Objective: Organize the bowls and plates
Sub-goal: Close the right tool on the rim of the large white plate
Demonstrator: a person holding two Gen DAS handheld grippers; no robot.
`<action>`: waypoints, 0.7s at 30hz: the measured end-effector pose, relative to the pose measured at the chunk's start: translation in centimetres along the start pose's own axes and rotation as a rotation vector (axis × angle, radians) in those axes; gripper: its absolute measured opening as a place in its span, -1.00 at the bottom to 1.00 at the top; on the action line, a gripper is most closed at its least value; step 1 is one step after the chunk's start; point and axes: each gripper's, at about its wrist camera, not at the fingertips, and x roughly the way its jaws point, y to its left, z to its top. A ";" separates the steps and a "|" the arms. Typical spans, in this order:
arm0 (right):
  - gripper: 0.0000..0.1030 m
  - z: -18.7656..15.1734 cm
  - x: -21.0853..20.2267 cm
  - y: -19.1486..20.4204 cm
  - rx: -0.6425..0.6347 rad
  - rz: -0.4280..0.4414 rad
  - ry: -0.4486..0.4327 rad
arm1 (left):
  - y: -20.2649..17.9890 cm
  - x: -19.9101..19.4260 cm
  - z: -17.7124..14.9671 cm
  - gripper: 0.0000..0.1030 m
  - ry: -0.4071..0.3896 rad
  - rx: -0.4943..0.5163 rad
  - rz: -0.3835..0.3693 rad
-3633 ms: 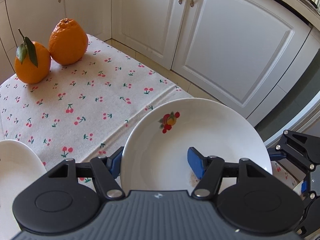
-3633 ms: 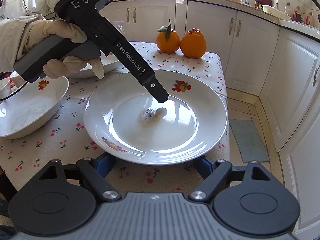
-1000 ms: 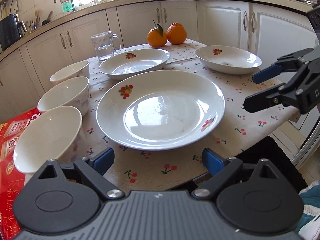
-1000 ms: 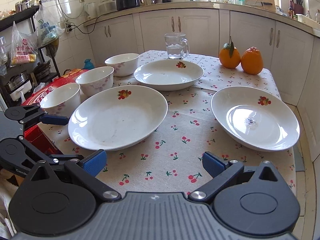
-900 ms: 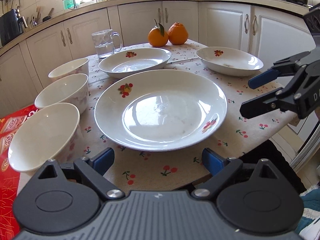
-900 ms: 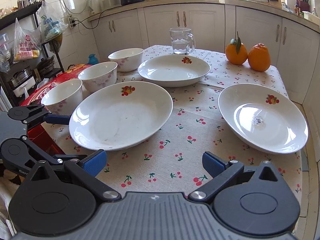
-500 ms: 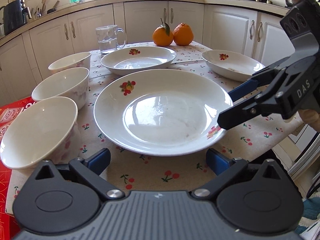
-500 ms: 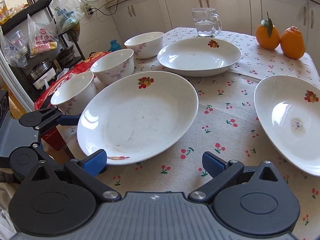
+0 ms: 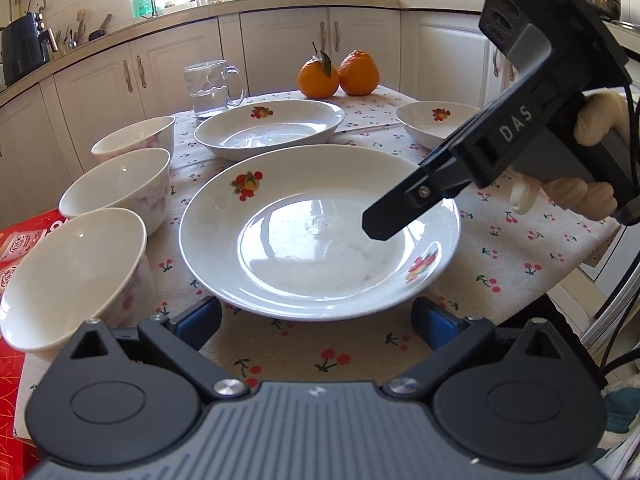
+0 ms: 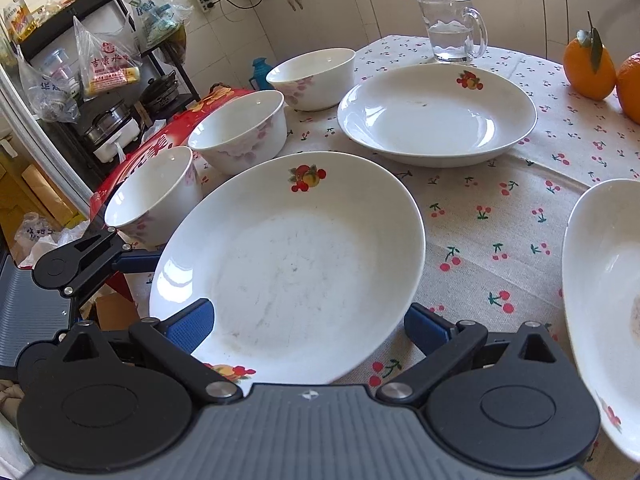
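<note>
Both grippers crowd the nearest deep plate (image 9: 320, 236) on the cherry-print table (image 9: 500, 264). The left gripper (image 9: 316, 320) sits spread wide at its near rim; the right gripper (image 10: 306, 324) is also spread, straddling the rim. Three bowls (image 9: 120, 188) line the plate's left side.

Near plate (image 9: 320, 236) sits front and center on the table (image 9: 516, 248), three bowls (image 9: 116, 190) lined up along its left, another plate (image 9: 270, 128) behind it, oranges (image 9: 338, 74) at the back.
</note>
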 end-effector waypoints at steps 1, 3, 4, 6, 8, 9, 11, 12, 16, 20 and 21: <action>1.00 0.2 0.1 -0.1 -0.001 0.003 0.005 | 0.0 0.0 0.0 0.91 -0.002 -0.001 -0.001; 0.99 0.6 0.3 -0.2 -0.007 0.012 0.018 | 0.0 0.0 0.0 0.90 -0.004 -0.002 -0.001; 0.99 0.8 0.4 -0.3 -0.010 0.016 0.023 | 0.1 -0.1 0.0 0.89 -0.007 -0.006 -0.003; 0.95 1.3 0.6 -0.5 -0.016 0.020 0.035 | 0.2 -0.1 0.1 0.87 -0.012 -0.013 -0.006; 0.94 2.0 0.9 -0.6 -0.030 0.020 0.049 | 0.3 -0.2 0.1 0.85 -0.018 -0.018 -0.010; 0.92 2.2 1.0 -0.8 -0.036 0.018 0.053 | 0.4 -0.2 0.0 0.84 -0.018 -0.018 -0.014; 0.89 2.9 1.3 -1.2 -0.042 0.021 0.063 | 0.3 -0.2 0.0 0.84 -0.017 -0.014 -0.009; 0.86 3.3 1.5 -1.4 -0.044 0.023 0.071 | 0.3 -0.2 0.0 0.84 -0.018 -0.012 -0.009; 0.77 4.5 2.2 -1.9 -0.059 0.037 0.092 | 0.3 -0.2 0.0 0.84 -0.018 -0.010 -0.009; 0.61 5.8 2.9 -2.3 -0.079 0.047 0.110 | 0.3 -0.2 0.1 0.84 -0.017 -0.008 -0.008; 0.58 6.1 3.0 -2.3 -0.084 0.051 0.114 | 0.3 -0.2 0.1 0.84 -0.016 -0.008 -0.009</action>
